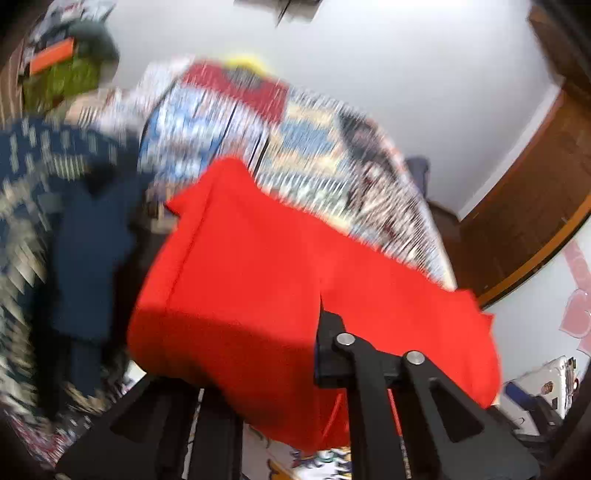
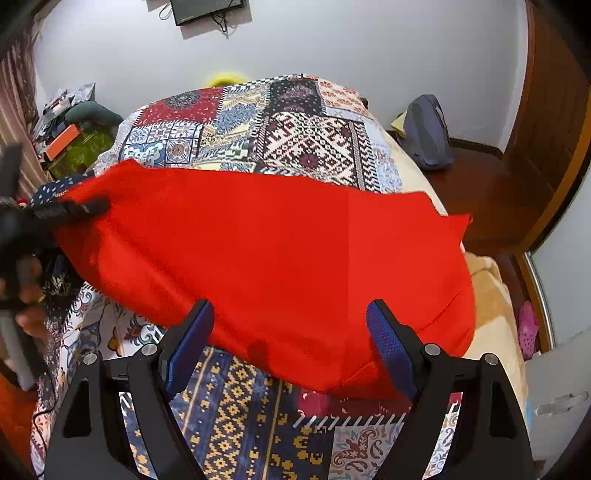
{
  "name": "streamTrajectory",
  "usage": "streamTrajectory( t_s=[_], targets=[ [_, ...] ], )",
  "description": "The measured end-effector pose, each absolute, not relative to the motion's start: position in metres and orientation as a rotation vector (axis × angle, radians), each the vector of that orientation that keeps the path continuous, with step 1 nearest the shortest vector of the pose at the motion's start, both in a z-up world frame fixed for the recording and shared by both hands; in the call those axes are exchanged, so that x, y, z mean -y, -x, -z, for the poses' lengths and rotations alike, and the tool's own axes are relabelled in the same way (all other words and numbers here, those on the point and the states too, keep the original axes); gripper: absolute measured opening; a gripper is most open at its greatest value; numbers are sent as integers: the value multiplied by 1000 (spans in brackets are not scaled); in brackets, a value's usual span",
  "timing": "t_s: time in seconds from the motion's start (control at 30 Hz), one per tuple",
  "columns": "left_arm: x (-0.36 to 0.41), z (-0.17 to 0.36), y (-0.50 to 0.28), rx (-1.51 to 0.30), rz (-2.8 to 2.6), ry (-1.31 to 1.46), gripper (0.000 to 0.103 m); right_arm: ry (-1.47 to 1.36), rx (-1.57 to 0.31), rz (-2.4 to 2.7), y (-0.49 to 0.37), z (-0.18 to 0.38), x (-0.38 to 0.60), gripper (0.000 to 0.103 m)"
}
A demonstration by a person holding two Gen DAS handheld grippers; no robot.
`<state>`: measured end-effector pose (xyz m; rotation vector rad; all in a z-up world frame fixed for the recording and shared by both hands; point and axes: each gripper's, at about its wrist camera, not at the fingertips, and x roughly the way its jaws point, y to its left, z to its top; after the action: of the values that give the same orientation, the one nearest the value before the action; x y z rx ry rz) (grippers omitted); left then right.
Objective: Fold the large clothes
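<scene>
Showing the red garment (image 2: 266, 266) spread on the patchwork-covered bed (image 2: 295, 125): left gripper (image 1: 321, 314) fingers pinched shut on its cloth; right gripper (image 2: 291, 332) fingers spread wide over the near hem, gripping nothing.

Left wrist view: smeared by motion, bedspread (image 1: 314, 147) pattern unreadable.
Left gripper (image 1: 320, 306): fingers buried in red cloth (image 1: 258, 277), tips unseen.
Hand (image 2: 26, 284): blurred, cut by the frame edge.
Wall screen (image 2: 207, 11): cropped at top.
</scene>
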<state>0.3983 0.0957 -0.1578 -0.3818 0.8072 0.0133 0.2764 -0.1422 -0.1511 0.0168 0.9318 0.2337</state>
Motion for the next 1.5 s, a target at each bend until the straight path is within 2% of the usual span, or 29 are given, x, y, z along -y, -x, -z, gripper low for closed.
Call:
streamTrajectory(
  t_s=[0.2,0.4,0.6,0.73,0.87,1.1,1.33,1.5],
  targets=[
    [-84,88,-384,-643,11,223,4,-37,-907,-289,-295,135,107,82],
    [-104,53,-360,-541,-38,173,3,-51,-923,-402,-317,140,45,82],
    [-136,61,-349,-553,-129,118,3,-56,-1085,-533,-322,190,-23,82],
    [-140,88,-355,-625,-130,102,3,45,-1104,-559,-312,212,-42,85],
    [-127,102,-361,-648,-117,76,3,50,-1095,-574,-308,201,-16,83],
    [-73,87,-376,-624,-15,39,3,6,-1018,-317,-300,182,99,83],
    [36,81,-399,-635,198,-32,3,-154,-1218,-217,-301,245,159,84],
    [110,116,-404,-757,388,-124,3,-206,-1213,-264,-289,250,168,84]
  ],
)
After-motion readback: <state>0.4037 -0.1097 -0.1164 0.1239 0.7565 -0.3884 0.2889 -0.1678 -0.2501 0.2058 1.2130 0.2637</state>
